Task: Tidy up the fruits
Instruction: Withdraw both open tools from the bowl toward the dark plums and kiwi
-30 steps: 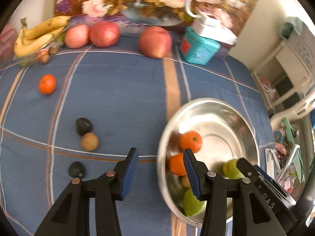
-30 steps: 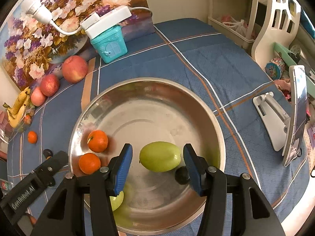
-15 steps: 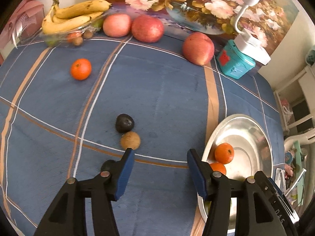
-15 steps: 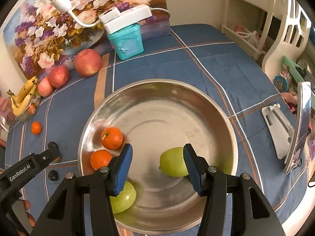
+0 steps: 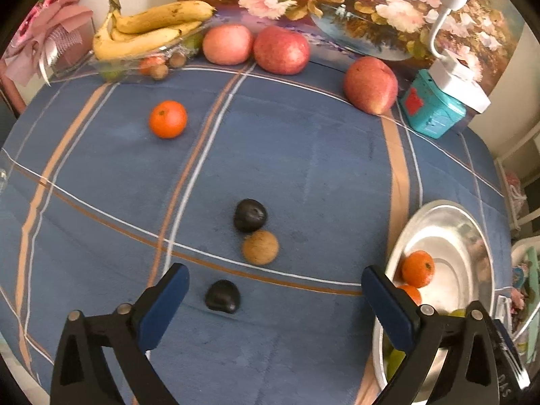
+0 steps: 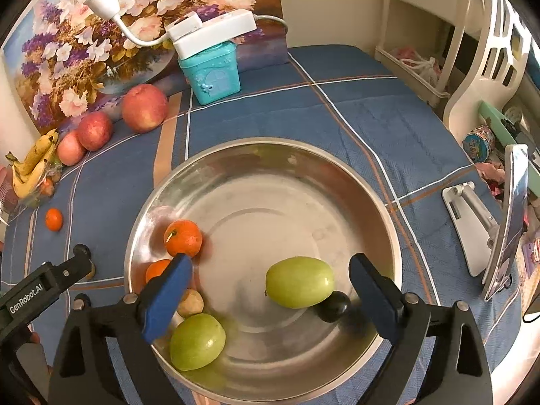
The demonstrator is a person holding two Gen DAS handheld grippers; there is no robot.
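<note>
My left gripper (image 5: 275,298) is open and empty above the blue cloth. A dark plum (image 5: 223,296) lies between its fingers, with a brown kiwi (image 5: 260,247) and a second dark plum (image 5: 250,215) just beyond. A loose tangerine (image 5: 168,118) lies farther left. My right gripper (image 6: 270,292) is open and empty over the steel bowl (image 6: 256,148). The bowl holds two tangerines (image 6: 183,238), two green fruits (image 6: 299,281), a small brown fruit (image 6: 190,303) and a dark plum (image 6: 332,306). The bowl (image 5: 472,229) also shows at the right of the left wrist view.
Three red apples (image 5: 370,85) and a banana bunch (image 5: 148,32) on a clear tray line the back edge by a flower painting. A teal box (image 5: 432,111) carries a white power strip. A phone on a stand (image 6: 513,216) stands right of the bowl.
My left gripper swung left from the bowl to the loose fruits on the cloth and opened wider. My right gripper opened wider; the green fruit rolled right in the bowl.
</note>
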